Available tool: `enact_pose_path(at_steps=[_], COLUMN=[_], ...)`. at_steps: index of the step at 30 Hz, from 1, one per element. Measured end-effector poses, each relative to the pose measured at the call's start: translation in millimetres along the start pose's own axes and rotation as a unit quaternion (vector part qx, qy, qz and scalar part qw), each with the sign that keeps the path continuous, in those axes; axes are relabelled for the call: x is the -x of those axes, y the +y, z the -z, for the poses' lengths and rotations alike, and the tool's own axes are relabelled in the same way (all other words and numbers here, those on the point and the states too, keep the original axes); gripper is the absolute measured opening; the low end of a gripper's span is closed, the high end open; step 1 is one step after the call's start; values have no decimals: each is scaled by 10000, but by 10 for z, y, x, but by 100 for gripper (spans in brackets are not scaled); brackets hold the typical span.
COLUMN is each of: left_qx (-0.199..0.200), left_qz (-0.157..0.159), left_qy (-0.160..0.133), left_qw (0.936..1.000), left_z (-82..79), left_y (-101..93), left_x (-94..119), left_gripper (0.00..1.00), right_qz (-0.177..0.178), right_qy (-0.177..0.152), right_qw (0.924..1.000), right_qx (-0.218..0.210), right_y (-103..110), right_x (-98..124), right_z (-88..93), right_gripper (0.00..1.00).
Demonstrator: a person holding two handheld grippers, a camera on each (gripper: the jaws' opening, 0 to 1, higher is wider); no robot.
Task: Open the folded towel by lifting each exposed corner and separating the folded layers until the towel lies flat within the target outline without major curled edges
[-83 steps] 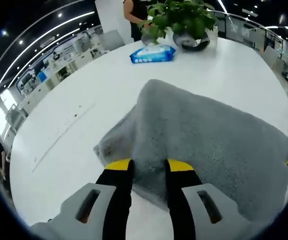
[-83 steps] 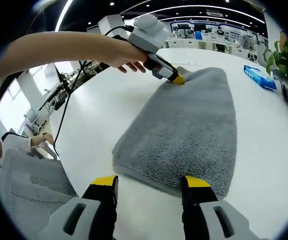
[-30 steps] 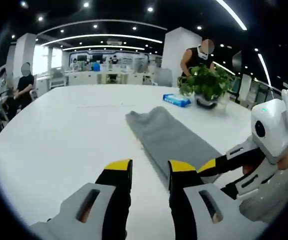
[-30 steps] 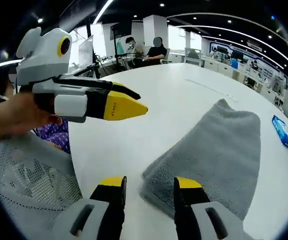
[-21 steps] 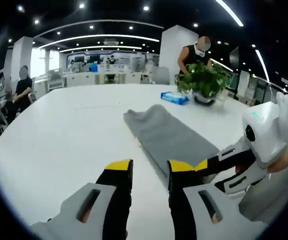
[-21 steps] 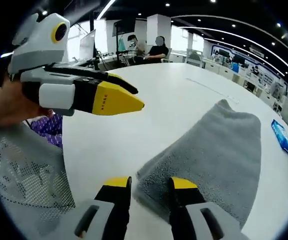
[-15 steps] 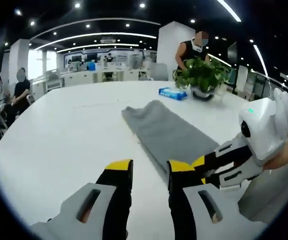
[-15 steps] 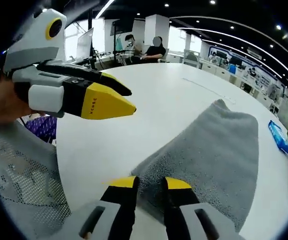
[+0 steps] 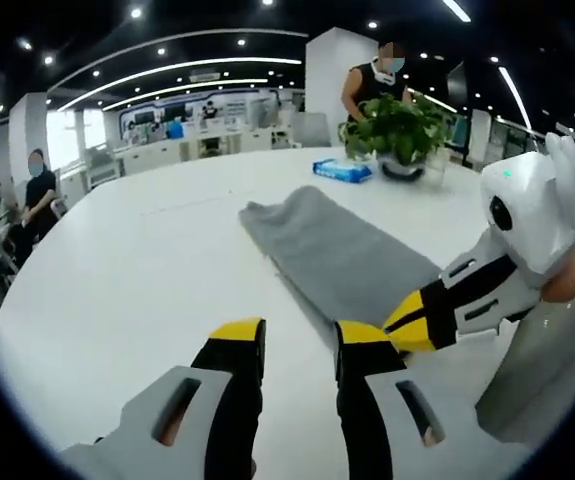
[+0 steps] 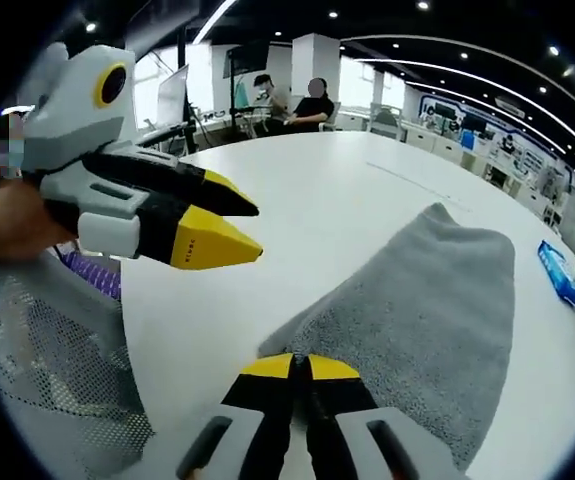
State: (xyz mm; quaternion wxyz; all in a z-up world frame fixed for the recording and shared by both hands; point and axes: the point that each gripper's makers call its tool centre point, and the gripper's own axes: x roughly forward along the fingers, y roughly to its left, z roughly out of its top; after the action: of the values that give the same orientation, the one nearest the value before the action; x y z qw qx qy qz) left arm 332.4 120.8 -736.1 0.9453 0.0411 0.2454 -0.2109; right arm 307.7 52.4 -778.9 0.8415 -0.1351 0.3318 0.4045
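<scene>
— Two grippers over one white desk (image 9: 117, 260). Towel's place?
— Grey folded towel (image 9: 337, 255), lying as a long strip out across the desk, near end by the yellow tips.
— Right gripper (image 10: 300, 368)?
— Pinched tight on the towel's near corner in the right gripper view, yellow tips together with cloth between. Seen from the left gripper view, coming in from the right (image 9: 412, 322), tips at the towel's edge.
— Left gripper (image 9: 299, 336)?
— Parted, nothing held, hovering above bare desk just beside the towel's near end. In the right gripper view (image 10: 215, 225), raised off the desk, well apart from the cloth.
— Beyond the towel?
— Blue wipes packet (image 9: 343, 170), potted plant (image 9: 399, 130), a person standing behind it.
</scene>
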Motion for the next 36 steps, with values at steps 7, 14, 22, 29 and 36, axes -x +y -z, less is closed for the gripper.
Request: enact_pose_path(at_steps=[7,14,22,29,36], left_qx=[-129,-55,-622,-682,-410], left_qz=[-9,230,427,458,499], left_qy=[323,515,466,652,607], left_qw=[9994,9984,9961,9945,9961], left_z=[94,216,244,419,427], left_y=[-98,-380,-577,-577,-561], left_x=[-207,-342,-480,-572,-569], left_gripper=[25,25,25,21,21], right_qz=[-111,-58,122,336,626], right_qy=[-279,-525,-609,-752,-813], right_qw=[9973,9924,9897,9830,9783], right_qx=[-665,-1111,-1293,-1643,-1799], right_y=[-112,-295,-480,-723,-973], right_x=[160,313,454,598,739], right_z=[-115,-195,-158,-102,29], right_gripper=[0,0,0,0,0])
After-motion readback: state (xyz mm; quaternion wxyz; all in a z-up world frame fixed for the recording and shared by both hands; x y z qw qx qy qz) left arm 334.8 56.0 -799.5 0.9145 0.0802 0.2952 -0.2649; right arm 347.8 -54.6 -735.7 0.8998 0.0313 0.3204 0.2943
